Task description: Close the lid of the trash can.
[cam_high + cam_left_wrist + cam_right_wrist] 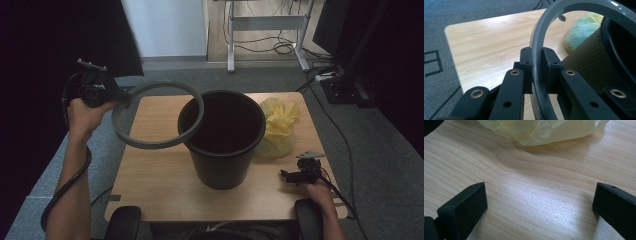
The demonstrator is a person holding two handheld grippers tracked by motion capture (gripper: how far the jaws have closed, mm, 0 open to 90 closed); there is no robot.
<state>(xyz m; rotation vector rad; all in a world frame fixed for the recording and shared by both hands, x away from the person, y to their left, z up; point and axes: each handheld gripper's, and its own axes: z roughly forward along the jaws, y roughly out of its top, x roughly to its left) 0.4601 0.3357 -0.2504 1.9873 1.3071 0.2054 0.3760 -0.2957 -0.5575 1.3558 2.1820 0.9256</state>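
While the left hand holds a ring up and the right hand lies low, each view gives the following.

High view, left gripper: the left gripper (121, 96) is raised past the table's left edge, its fingers pinching the grey ring (158, 114) at the ring's left side.
High view, ring: it stretches away from the fingers toward the black bin (222, 138), tilted, with its far side crossing over the bin's left rim; whether it touches the rim I cannot tell.
High view, bin: upright on the wooden table (150, 175), well apart from the left fingers, mouth open.
High view, bag: the yellow plastic bag (278, 128) lies just beside the bin on its right, ahead of the right gripper.
High view, right gripper: the right gripper (287, 175) lies low at the table's right front; the spread of its fingers is too small to tell from here.

Left gripper view, fingers: both black fingers (527, 65) press on the ring's (539, 45) band from either side, the band standing edge-on between them.
Left gripper view, beyond the fingers: the ring arcs up and to the right, the ribbed bin (594, 62) sits right of them, and the bag (582, 28) shows through the ring.

Right gripper view, fingers: the two fingers (464, 207) stand spread wide with bare table (536, 202) between them.
Right gripper view, ahead: the bag (541, 130) lies beyond the fingertips, apart from them.
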